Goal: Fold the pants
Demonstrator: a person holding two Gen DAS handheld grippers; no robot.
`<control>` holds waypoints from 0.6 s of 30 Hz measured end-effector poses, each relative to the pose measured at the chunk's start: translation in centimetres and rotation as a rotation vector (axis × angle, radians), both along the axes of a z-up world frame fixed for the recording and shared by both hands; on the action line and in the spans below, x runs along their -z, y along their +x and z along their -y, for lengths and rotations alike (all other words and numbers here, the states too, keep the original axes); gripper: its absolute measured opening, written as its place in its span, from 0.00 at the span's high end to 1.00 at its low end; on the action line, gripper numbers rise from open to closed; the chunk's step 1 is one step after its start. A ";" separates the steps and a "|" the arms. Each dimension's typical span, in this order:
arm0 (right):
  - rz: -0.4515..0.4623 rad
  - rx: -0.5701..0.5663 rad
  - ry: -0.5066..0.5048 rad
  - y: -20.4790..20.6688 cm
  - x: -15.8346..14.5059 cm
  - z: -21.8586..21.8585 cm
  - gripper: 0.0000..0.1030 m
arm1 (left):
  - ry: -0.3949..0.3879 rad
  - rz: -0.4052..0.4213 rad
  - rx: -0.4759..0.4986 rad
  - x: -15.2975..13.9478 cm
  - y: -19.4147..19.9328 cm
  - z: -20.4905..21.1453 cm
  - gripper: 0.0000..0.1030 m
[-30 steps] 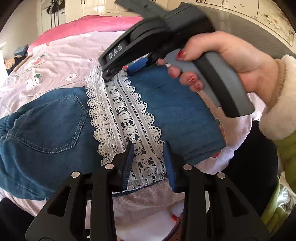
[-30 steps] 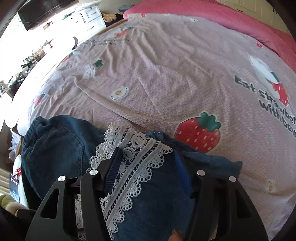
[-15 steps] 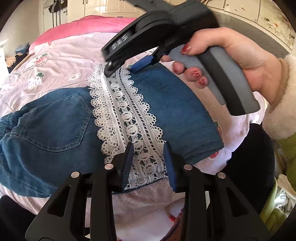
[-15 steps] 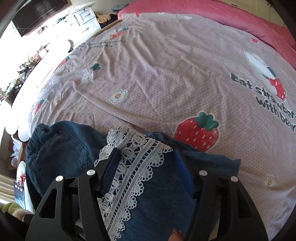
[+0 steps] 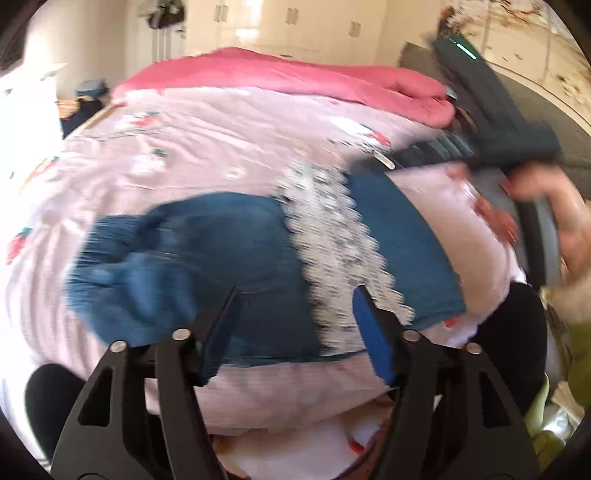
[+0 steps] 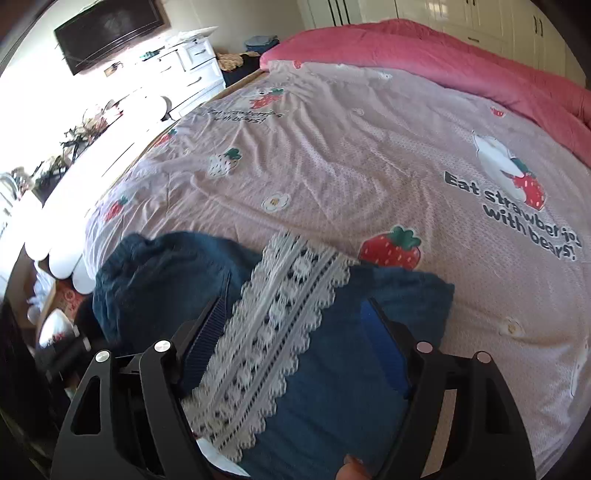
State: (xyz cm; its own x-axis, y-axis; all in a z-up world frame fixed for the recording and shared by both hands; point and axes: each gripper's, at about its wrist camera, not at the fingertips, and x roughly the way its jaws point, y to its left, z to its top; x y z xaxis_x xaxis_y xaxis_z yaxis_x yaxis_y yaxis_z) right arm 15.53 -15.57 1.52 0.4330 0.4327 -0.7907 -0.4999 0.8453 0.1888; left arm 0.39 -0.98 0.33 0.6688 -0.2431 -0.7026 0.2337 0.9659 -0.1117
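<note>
fingers (image 5: pixel 365 325) of the left gripper (image 5: pixel 295 325) stand wide apart at the bottom of the left wrist frame, clamped on nothing, above the near edge of the denim pants (image 5: pixel 221 258). fingers (image 6: pixel 384 347) of the right gripper (image 6: pixel 295 332) are likewise spread apart at the bottom of the right wrist frame, with the white lace band (image 6: pixel 273 332) showing between them; contact with the cloth cannot be told. the pants lie folded at the lower centre of both frames on a pink strawberry-print bedsheet (image 6: pixel 351 166), the lace band crossing the denim from upper centre to lower right in the left wrist view. a pink quilt (image 6: pixel 443 55) runs along the upper right of the right wrist frame. in the left wrist view, heavily motion-blurred, the right hand (image 5: pixel 554 221) grips the right gripper's handle at the right edge. a dark screen (image 6: pixel 107 29) hangs at upper left in the right wrist frame.
</note>
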 end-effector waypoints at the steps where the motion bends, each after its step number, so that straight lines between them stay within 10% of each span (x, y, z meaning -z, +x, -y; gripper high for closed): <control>1: 0.016 -0.006 -0.012 -0.9 0.1 0.0 0.27 | 0.006 0.012 -0.024 -0.4 0.0 -0.7 0.38; 7: 0.108 -0.077 -0.154 -6.0 2.3 -1.4 0.29 | 0.039 0.052 -0.115 -1.4 0.0 -3.3 0.27; 10: 0.090 -0.108 -0.219 -7.3 4.3 -2.5 0.50 | 0.053 0.049 -0.149 -1.3 0.0 -4.3 0.24; 18: 0.066 -0.144 -0.253 -9.1 8.2 -4.8 0.50 | 0.060 0.037 -0.210 -1.1 -0.2 -6.3 0.20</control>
